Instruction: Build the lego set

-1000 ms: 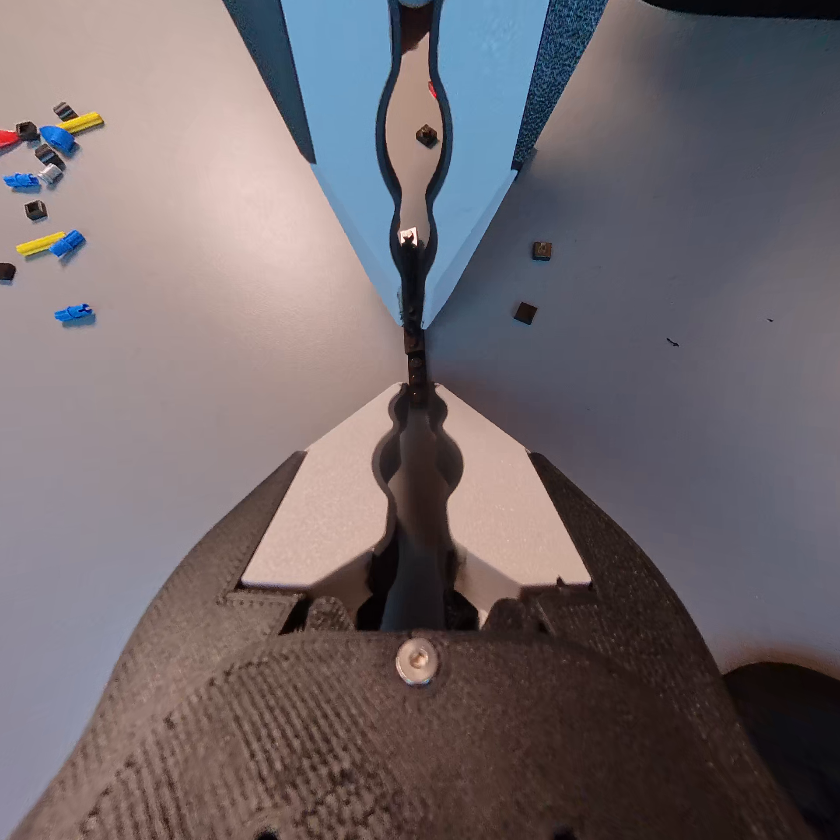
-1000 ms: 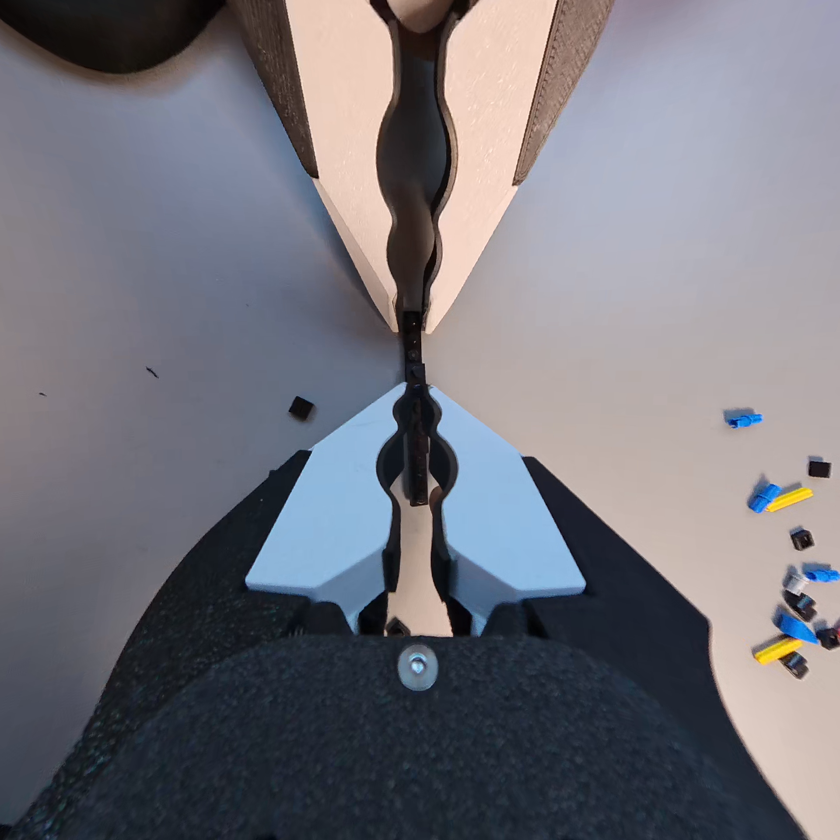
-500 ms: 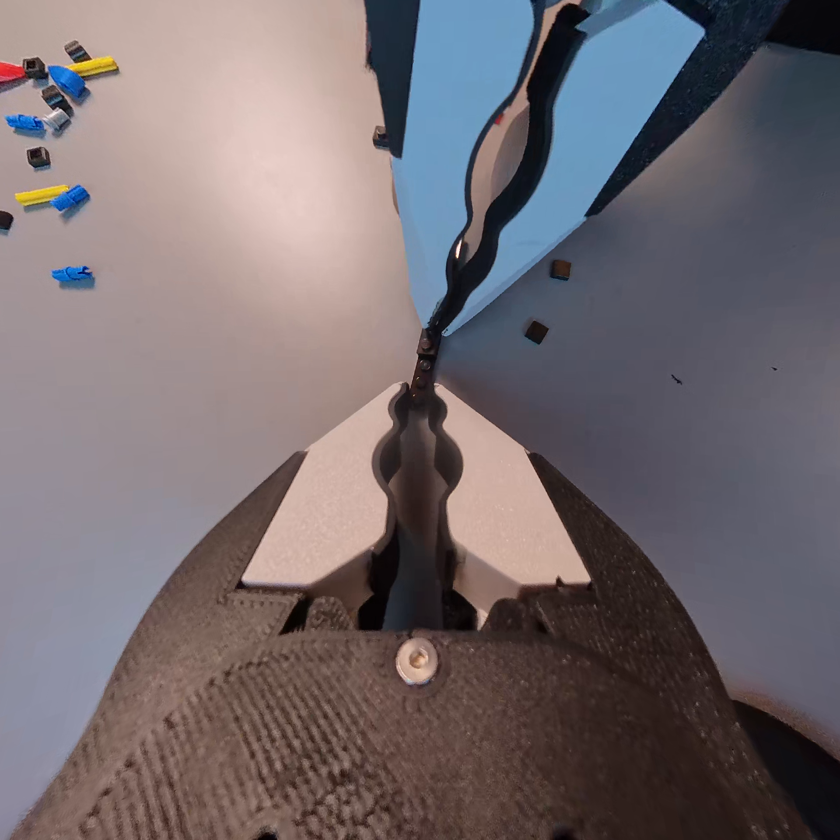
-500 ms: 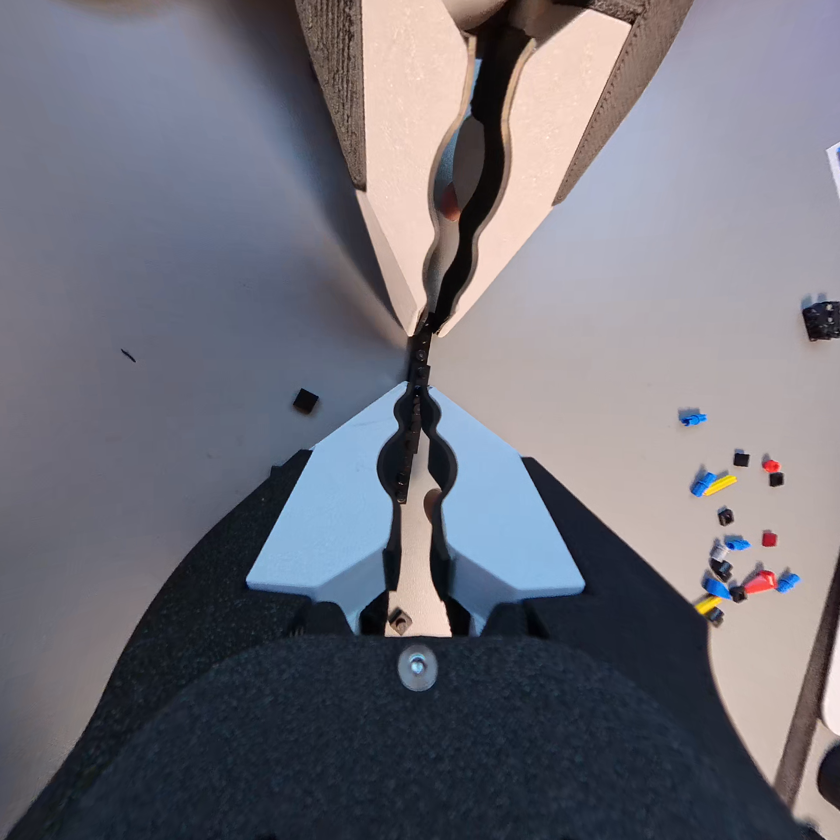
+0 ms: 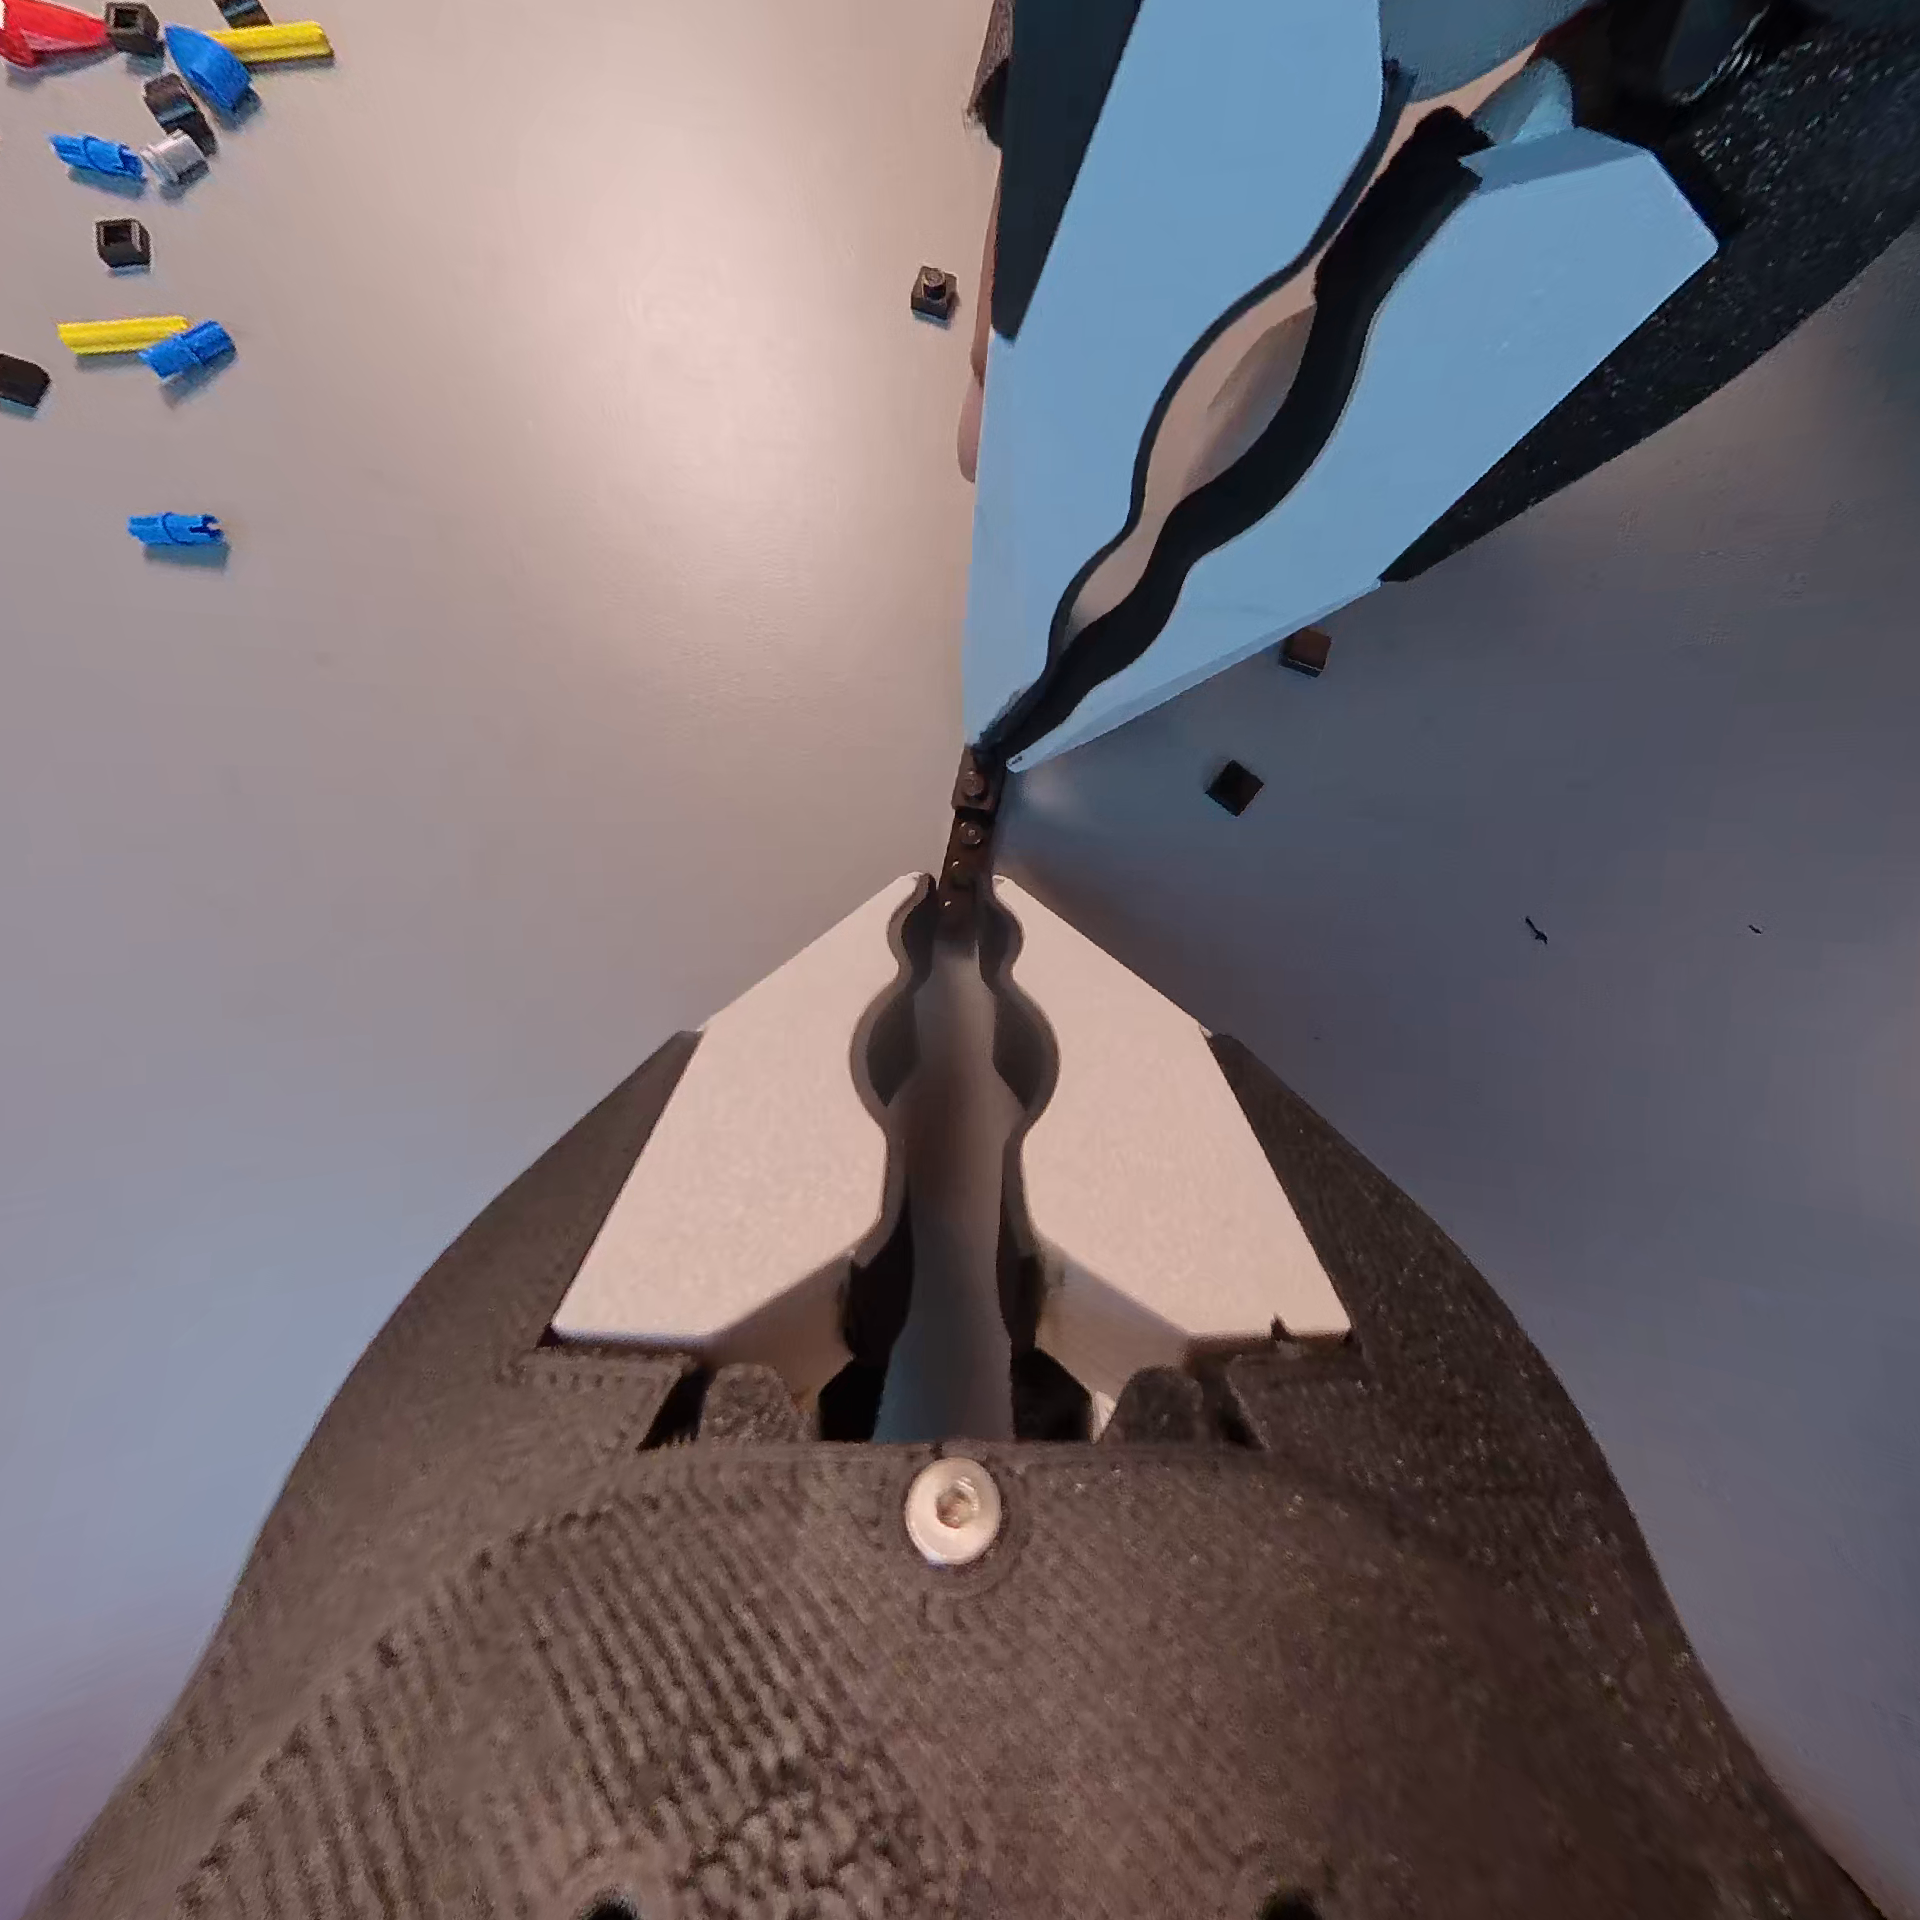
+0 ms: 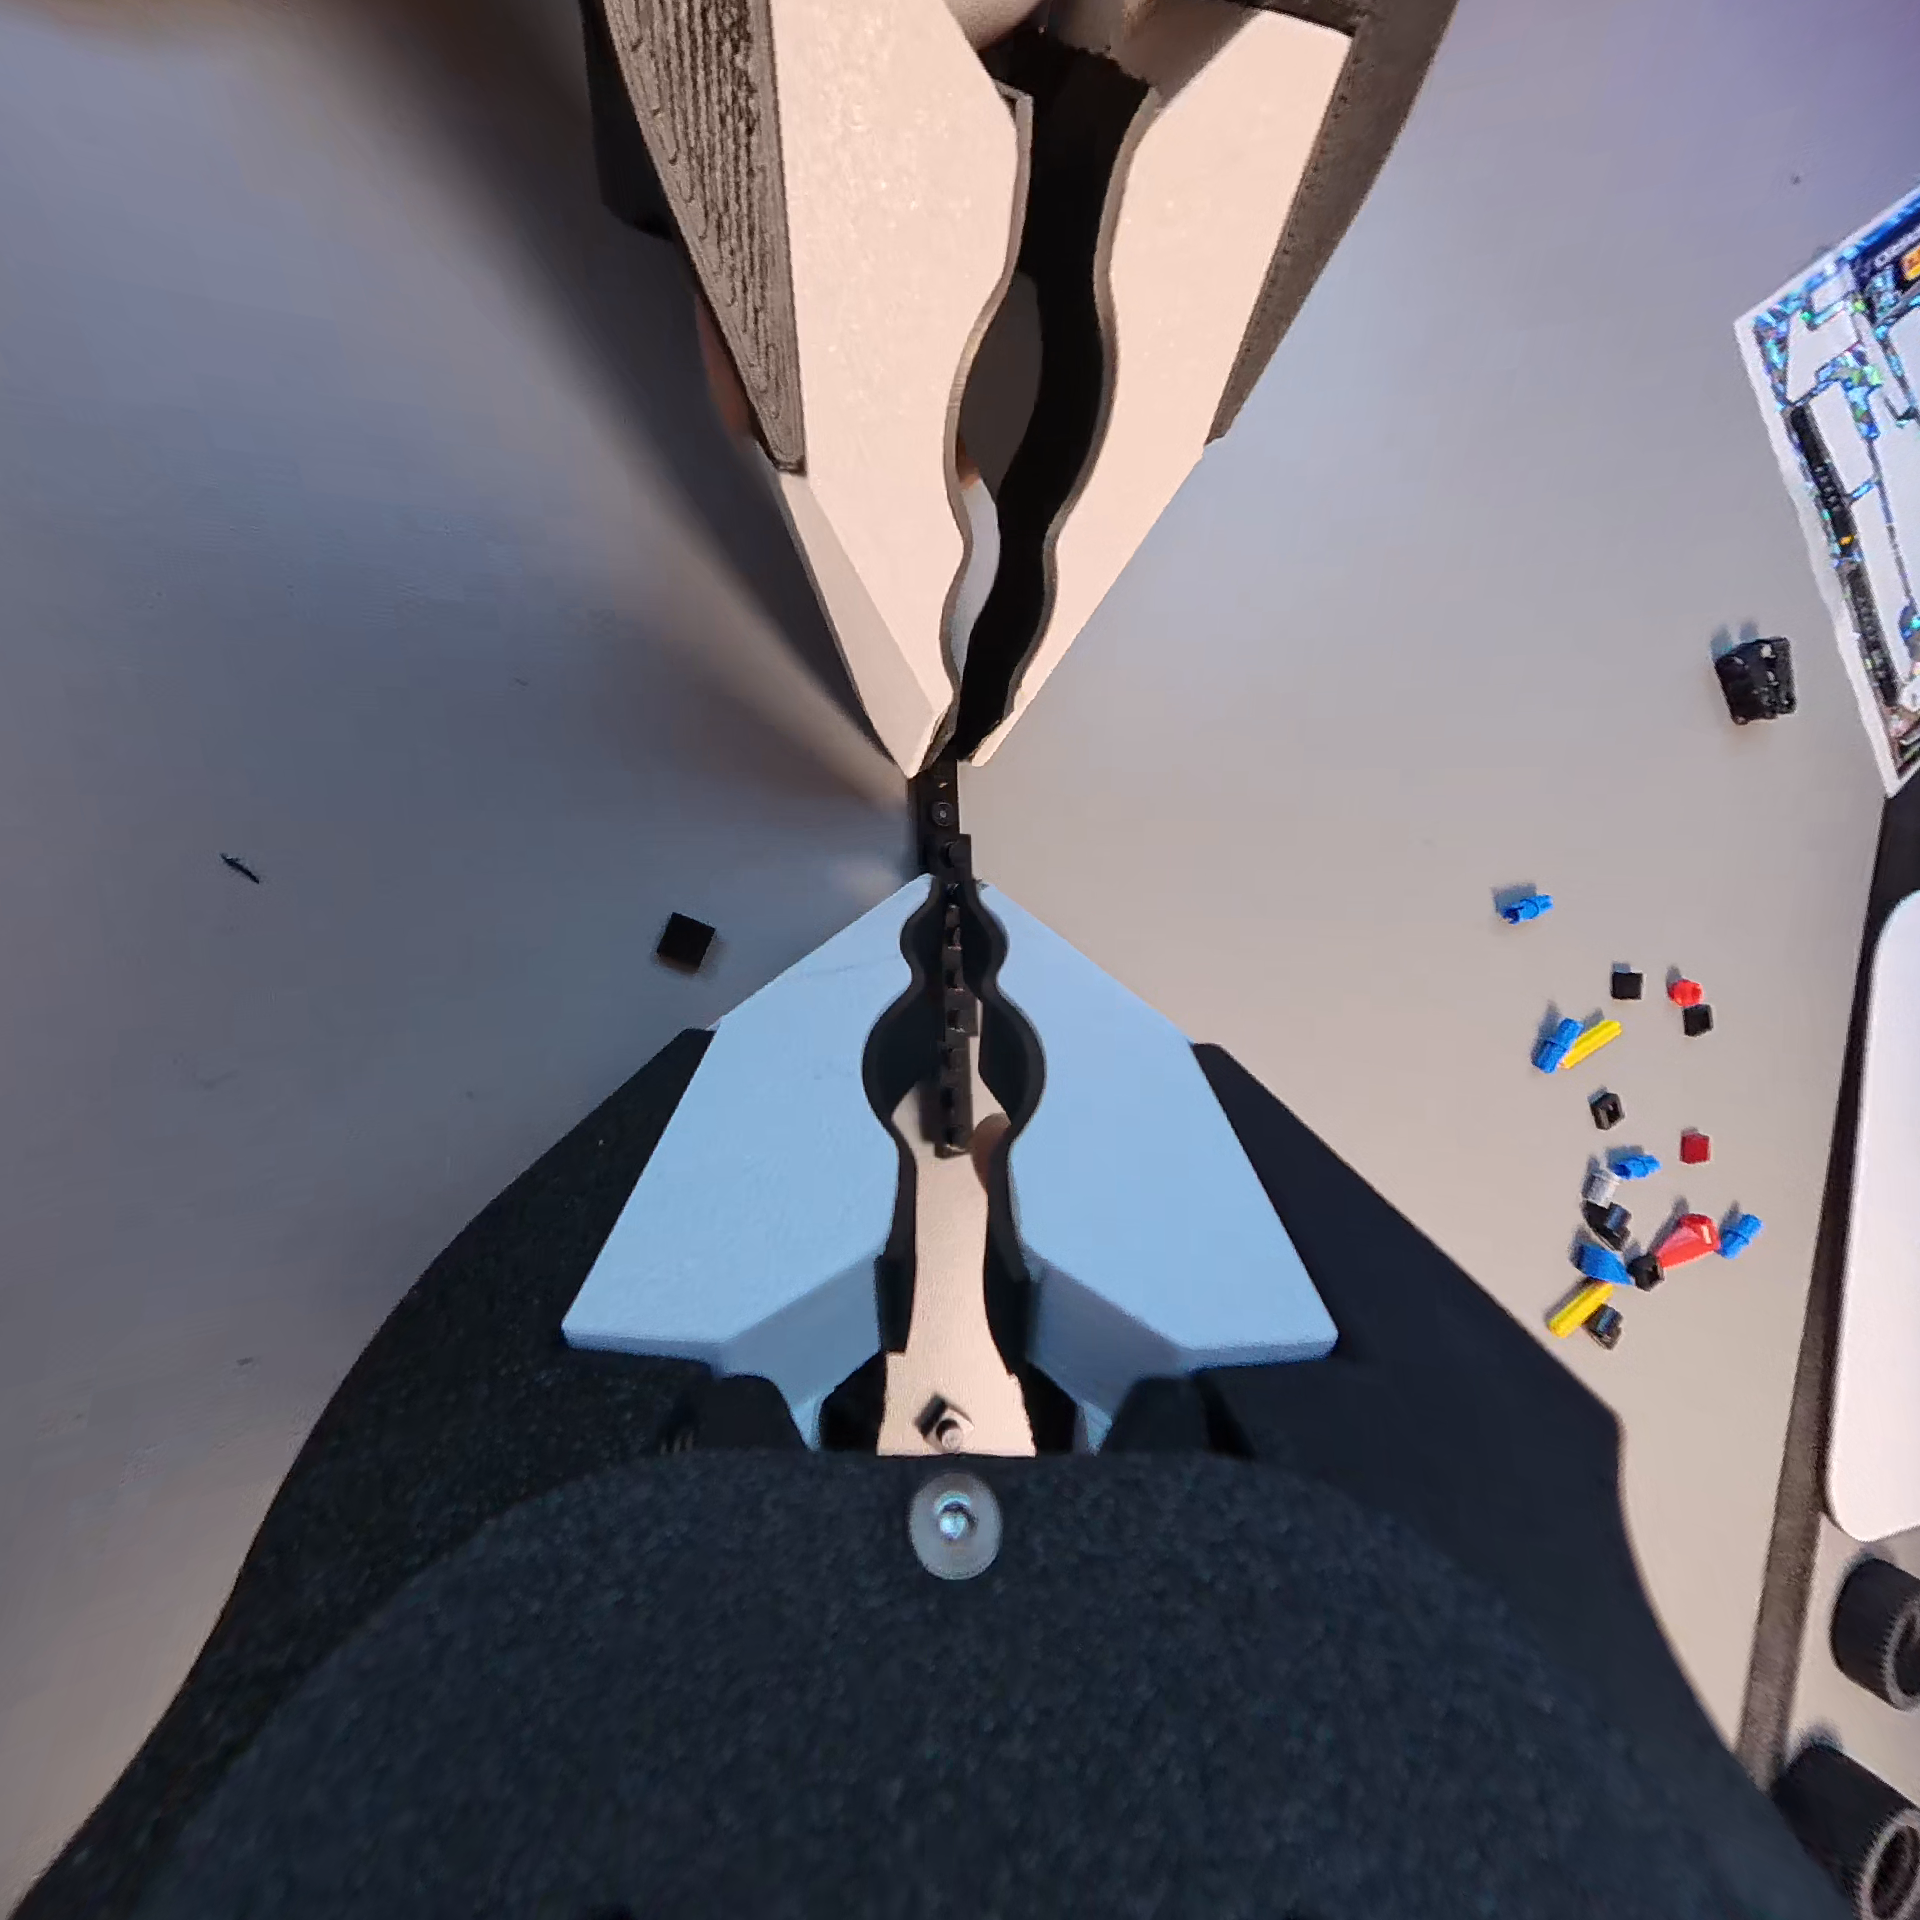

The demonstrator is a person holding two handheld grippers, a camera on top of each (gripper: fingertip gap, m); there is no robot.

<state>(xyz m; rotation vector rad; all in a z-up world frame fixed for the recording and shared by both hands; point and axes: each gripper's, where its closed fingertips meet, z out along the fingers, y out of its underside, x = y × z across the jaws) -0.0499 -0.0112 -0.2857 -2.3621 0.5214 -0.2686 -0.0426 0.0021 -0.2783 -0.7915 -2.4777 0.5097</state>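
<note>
Left gripper (image 5: 961, 902), white-fingered, is clamped on one end of a thin black studded strip (image 5: 968, 831). Right gripper (image 6: 951, 896), blue-fingered, is clamped on the other end, tip to tip with the first, above the grey table (image 5: 520, 675).

Change since 1 second ago: the 2 grippers then faced each other in line; the right gripper now stands canted, and the strip shows its studs. Judgement: the strip is being turned or flexed for seating, not released.

Right wrist view alone shows the strip running back between the blue fingers, the instruction sheet (image 6: 1849, 436) and a black assembly (image 6: 1754, 677). Both views show the loose coloured pieces (image 5: 156, 135).
</note>
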